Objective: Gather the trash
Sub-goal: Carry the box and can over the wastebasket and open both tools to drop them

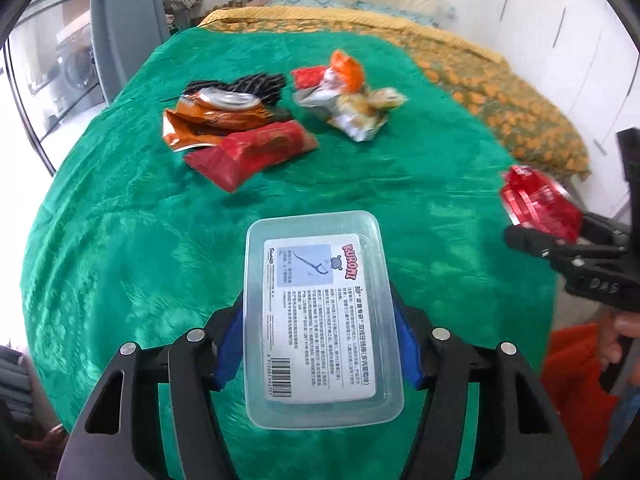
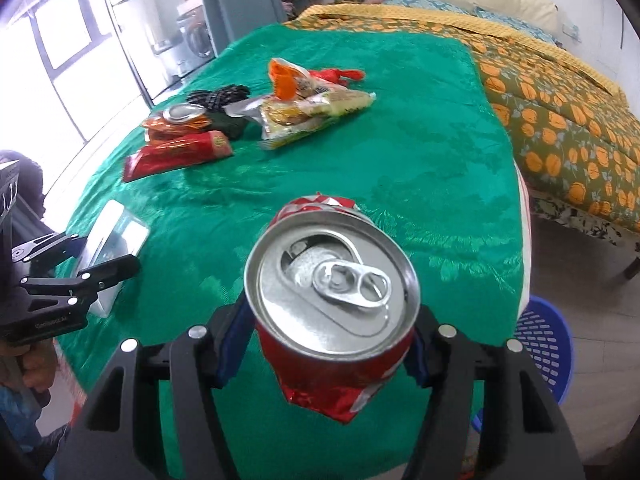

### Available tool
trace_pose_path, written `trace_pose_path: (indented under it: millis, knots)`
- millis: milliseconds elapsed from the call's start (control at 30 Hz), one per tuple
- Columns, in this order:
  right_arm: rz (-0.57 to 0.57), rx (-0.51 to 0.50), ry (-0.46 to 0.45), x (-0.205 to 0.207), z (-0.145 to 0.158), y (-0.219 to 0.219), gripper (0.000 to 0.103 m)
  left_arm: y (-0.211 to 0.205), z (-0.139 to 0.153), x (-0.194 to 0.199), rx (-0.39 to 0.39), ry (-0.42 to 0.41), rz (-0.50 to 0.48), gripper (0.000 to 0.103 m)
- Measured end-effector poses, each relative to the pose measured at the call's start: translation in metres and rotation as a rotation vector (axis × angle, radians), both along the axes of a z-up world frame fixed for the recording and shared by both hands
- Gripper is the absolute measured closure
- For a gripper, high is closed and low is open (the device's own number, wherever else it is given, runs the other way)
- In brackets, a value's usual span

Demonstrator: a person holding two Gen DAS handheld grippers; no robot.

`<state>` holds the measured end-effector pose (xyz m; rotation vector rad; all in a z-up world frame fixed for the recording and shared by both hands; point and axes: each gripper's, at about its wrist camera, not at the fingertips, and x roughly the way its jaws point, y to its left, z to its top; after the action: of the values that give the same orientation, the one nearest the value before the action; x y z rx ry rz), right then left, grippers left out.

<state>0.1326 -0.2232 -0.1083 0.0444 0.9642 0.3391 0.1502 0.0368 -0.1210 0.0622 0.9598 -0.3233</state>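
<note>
While my left gripper pinches a clear rectangular plastic box at lower centre, my right gripper clamps a crushed red aluminium can.

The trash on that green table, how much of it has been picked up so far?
Nothing visibly binned yet. In hand: the left gripper holds a clear plastic box, and the right gripper holds a crushed red can. A blue basket sits beside the table. Left on the green cloth: a red wrapper, an orange packet with a flattened can, a black item, and crumpled snack bags.
</note>
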Motion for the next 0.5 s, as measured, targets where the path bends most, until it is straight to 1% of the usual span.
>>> trace_pose_path:
  millis: [67, 233, 333, 433, 500]
  knots:
    - [0.009, 0.009, -0.006, -0.004, 0.003, -0.004, 0.042, -0.009, 0.005, -0.003, -0.026, 0.002, -0.016, 0.042]
    - [-0.014, 0.058, -0.012, -0.01, 0.011, -0.026, 0.042, -0.043, 0.014, -0.006, -0.035, -0.007, -0.067, 0.042]
    - [-0.045, 0.077, -0.018, -0.013, 0.016, -0.051, 0.042, -0.064, 0.017, -0.007, -0.045, -0.002, -0.102, 0.042]
    - [-0.097, 0.078, -0.026, -0.016, 0.022, -0.086, 0.042, -0.1, 0.022, -0.007, -0.058, 0.005, -0.162, 0.042]
    - [-0.152, 0.067, -0.032, -0.017, 0.025, -0.116, 0.042, -0.125, 0.025, -0.007, -0.062, 0.005, -0.202, 0.042]
